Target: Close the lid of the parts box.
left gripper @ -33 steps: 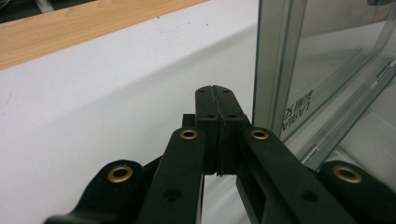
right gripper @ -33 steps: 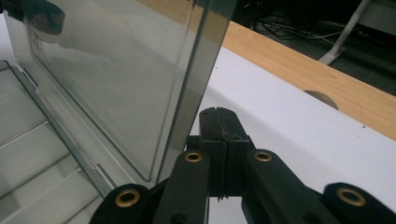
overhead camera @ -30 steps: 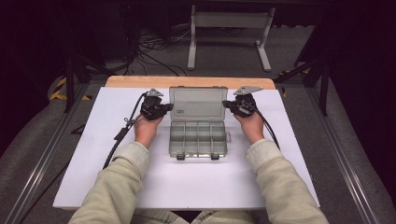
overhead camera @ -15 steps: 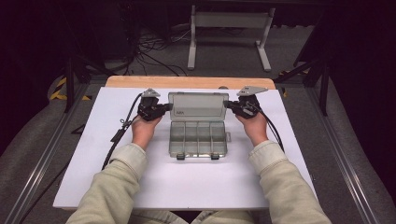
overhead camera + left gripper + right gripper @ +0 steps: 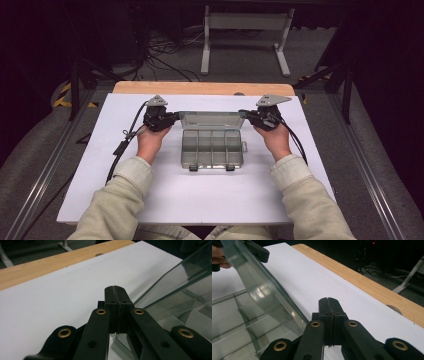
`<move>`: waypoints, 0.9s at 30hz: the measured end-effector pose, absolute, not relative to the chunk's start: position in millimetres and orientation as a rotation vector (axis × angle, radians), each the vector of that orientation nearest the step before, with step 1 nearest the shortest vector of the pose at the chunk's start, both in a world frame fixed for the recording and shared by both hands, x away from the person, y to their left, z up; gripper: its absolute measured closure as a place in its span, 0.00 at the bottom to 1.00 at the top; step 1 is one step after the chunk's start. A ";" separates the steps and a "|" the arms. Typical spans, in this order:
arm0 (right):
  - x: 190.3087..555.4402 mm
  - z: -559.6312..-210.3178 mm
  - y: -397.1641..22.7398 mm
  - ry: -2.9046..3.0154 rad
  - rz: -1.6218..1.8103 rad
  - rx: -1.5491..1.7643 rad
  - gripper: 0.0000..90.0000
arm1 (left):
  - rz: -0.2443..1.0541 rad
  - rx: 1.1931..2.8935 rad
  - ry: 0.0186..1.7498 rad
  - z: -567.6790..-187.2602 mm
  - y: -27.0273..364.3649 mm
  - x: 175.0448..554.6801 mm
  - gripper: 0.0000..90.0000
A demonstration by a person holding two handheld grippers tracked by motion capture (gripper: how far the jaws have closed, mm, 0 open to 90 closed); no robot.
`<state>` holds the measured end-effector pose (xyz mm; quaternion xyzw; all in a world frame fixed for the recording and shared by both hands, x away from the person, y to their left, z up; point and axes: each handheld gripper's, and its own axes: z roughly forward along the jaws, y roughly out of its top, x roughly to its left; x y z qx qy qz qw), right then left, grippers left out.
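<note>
My left gripper (image 5: pixel 172 119) has its jaws pressed flat together with nothing between them, tips nosed in at the lid's nine o'clock corner, and my right gripper (image 5: pixel 245 114) is the mirror of it, jaws also together and empty, at the three o'clock corner. Between them stands the clear lid (image 5: pixel 211 120) of the compartment box (image 5: pixel 212 148), tilted up at an angle over the tray rather than lying flat. In the left gripper view the closed tips (image 5: pixel 115 293) sit just beside the lid's glassy edge (image 5: pixel 175 282); I can't tell whether they actually touch it. In the right gripper view the tips (image 5: pixel 329 305) are likewise just beside the lid (image 5: pixel 262 290), with my other gripper (image 5: pixel 258 250) up at eleven o'clock. The way I judge it, I'm swinging this lid on its hinge using the backs of the closed jaws, so the trick is to keep both sides level and moving at the same pace; if one corner leads, the thin plastic twists and the box skates on the white board (image 5: pixel 200 195). Light pressure, then, steering toward six o'clock where the two latches (image 5: pixel 210 168) wait, and no pinching. The wooden table edge (image 5: pixel 200 88) lies at twelve o'clock, well apart.
</note>
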<state>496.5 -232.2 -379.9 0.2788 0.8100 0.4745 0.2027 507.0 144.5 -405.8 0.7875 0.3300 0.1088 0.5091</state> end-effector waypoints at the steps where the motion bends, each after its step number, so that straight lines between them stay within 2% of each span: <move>1: 493.5 -378.1 -232.3 2.263 1.332 0.772 1.00 | 0.260 1.893 0.784 -404.2 144.8 504.6 1.00; 27: 442.0 -358.6 -239.4 2.254 1.429 0.698 1.00 | 0.262 1.869 0.672 -382.9 157.4 451.9 1.00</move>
